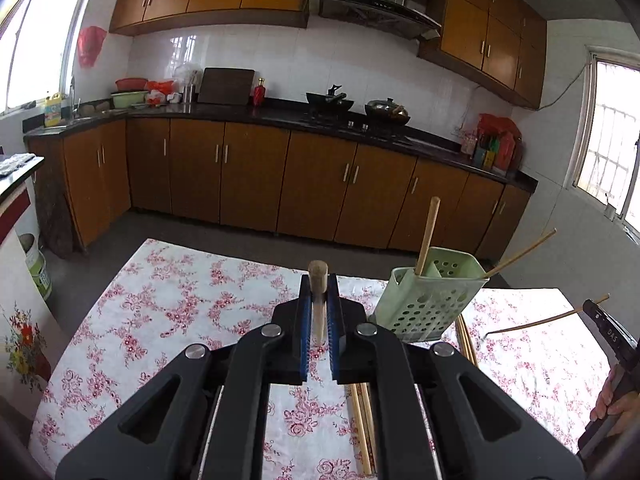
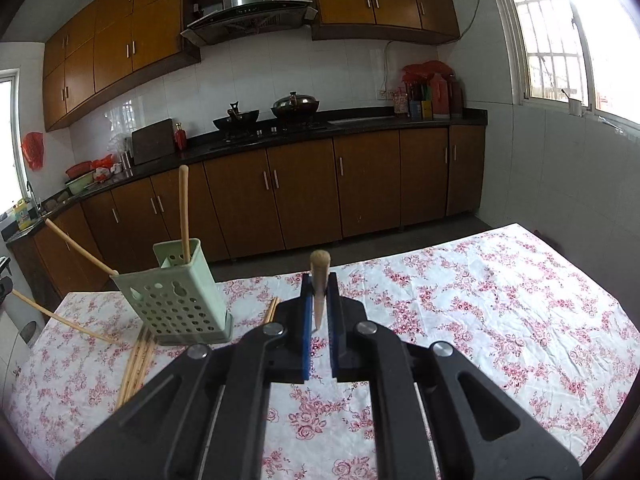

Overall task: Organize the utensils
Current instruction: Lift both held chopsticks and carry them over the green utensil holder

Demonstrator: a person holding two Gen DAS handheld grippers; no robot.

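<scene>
My left gripper (image 1: 319, 300) is shut on a wooden chopstick (image 1: 318, 280) that points forward above the floral tablecloth. My right gripper (image 2: 319, 296) is shut on another wooden chopstick (image 2: 320, 276). A pale green perforated utensil holder (image 1: 426, 296) stands tilted on the table to the right of the left gripper, and to the left of the right gripper in the right wrist view (image 2: 176, 300). A chopstick (image 1: 427, 234) stands in it and another (image 1: 520, 254) leans out. Several loose chopsticks (image 2: 136, 364) lie on the cloth beside the holder.
The table (image 2: 480, 300) carries a white cloth with red flowers. Beyond it are brown kitchen cabinets (image 1: 248, 176) and a dark counter with woks (image 1: 386, 110). The other gripper and hand (image 1: 612, 364) show at the right of the left wrist view.
</scene>
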